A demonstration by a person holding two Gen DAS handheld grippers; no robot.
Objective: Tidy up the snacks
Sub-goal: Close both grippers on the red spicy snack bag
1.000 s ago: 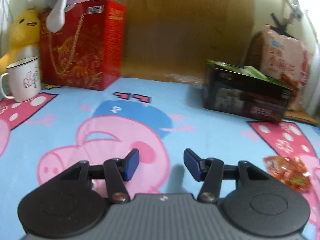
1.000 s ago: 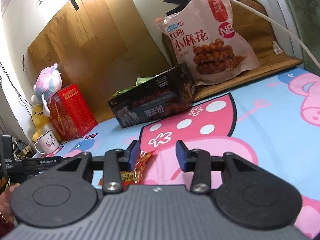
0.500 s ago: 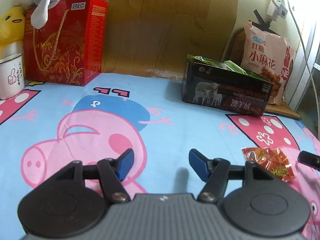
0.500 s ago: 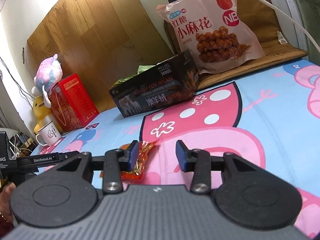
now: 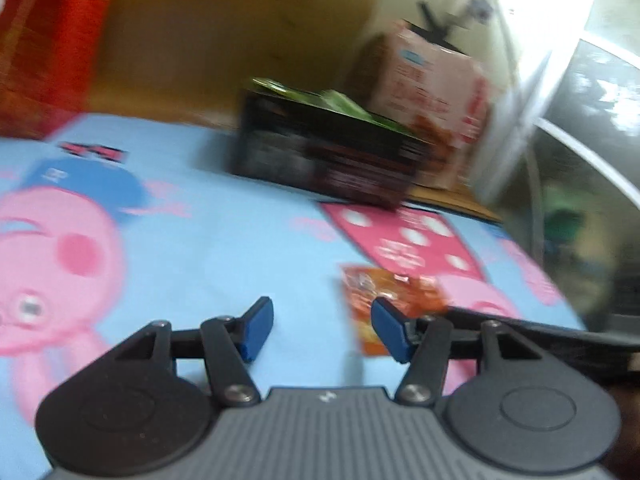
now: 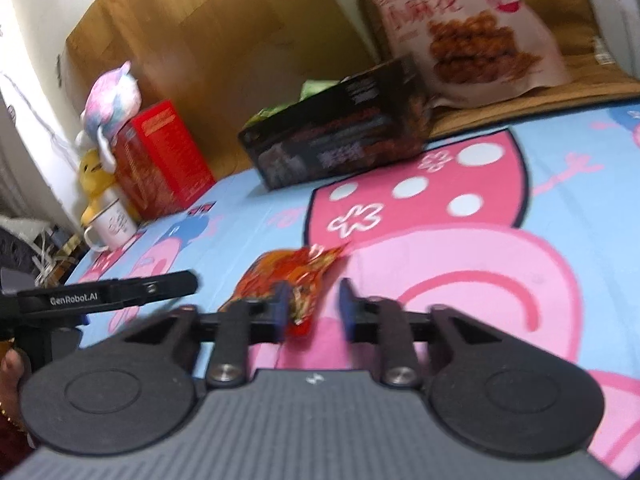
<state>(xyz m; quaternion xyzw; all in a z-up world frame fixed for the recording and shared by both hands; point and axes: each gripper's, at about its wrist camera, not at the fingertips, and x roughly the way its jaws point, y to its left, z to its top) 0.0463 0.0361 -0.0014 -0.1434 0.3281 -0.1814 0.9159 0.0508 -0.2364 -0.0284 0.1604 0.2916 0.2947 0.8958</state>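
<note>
Your left gripper (image 5: 322,330), marked "GenRobot.AI", has its jaws apart over bare sheet (image 5: 240,240), just narrowing. The orange packet (image 6: 288,280) lies on the sheet, long axis running toward the black box (image 6: 336,136). Your right gripper (image 6: 312,312) has been closing around its near end, pads not yet pinching.

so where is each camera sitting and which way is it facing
Left wrist view: sits on the left gripper, looks along its open fingers over the cartoon cloth toward the black box; jaws just closing, nothing between them.
Right wrist view: sits on the right gripper, looks over the orange snack packet toward the same box; jaws just closing with the packet between them, a gap visible; a hand shows at the left edge.
Shared: packet, box, pink snack bag, red box; each sees the other gripper.
</note>
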